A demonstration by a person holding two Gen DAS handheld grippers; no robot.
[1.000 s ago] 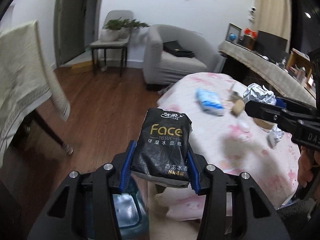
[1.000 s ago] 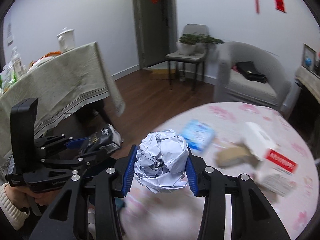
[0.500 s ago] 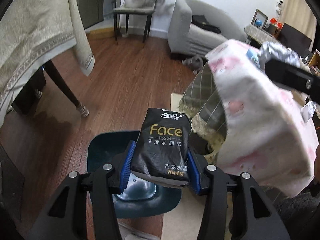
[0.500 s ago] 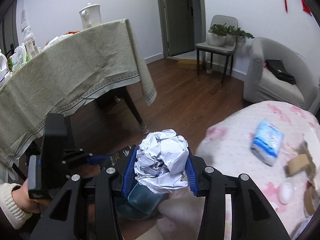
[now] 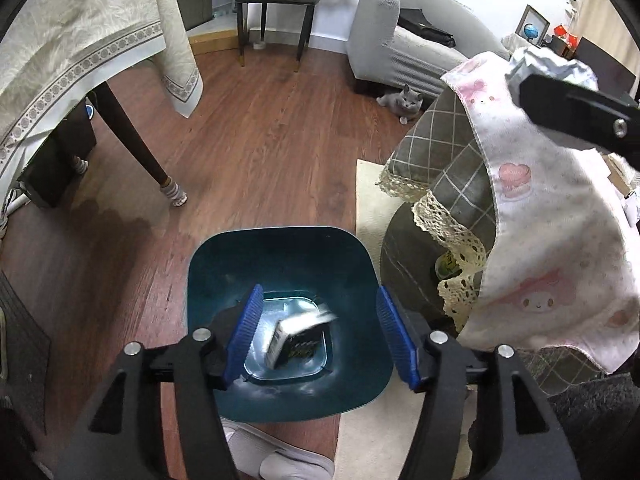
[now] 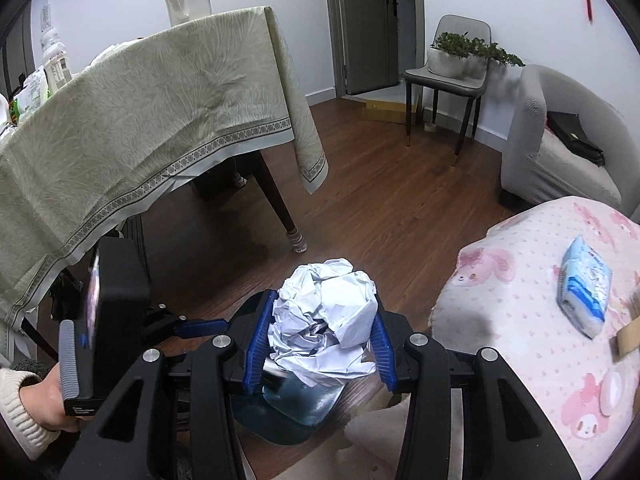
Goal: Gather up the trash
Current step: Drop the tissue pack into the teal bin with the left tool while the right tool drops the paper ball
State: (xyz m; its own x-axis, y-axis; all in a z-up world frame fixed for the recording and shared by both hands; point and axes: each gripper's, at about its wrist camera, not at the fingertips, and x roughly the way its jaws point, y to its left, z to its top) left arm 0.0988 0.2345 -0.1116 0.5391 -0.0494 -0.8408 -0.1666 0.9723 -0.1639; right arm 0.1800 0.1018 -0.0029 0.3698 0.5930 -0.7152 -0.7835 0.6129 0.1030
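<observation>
Crumpled white paper ball (image 6: 326,322) sits clamped in right tool (image 6: 318,338) above teal bin (image 5: 288,320), awaiting its drop, while left tool (image 5: 318,330), jaws just opened wide, lets black tissue pack (image 5: 298,336) fall at 6 o'clock inside.

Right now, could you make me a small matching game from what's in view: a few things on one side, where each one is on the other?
Things:
1. black tissue pack
2. crumpled paper ball
3. blue packet
4. grey cat

Places:
A. on the pink tablecloth
B. inside the teal bin
C. on the floor by the sofa
D. between the right tongs

Pairs: 1-B, 2-D, 3-A, 4-C
</observation>
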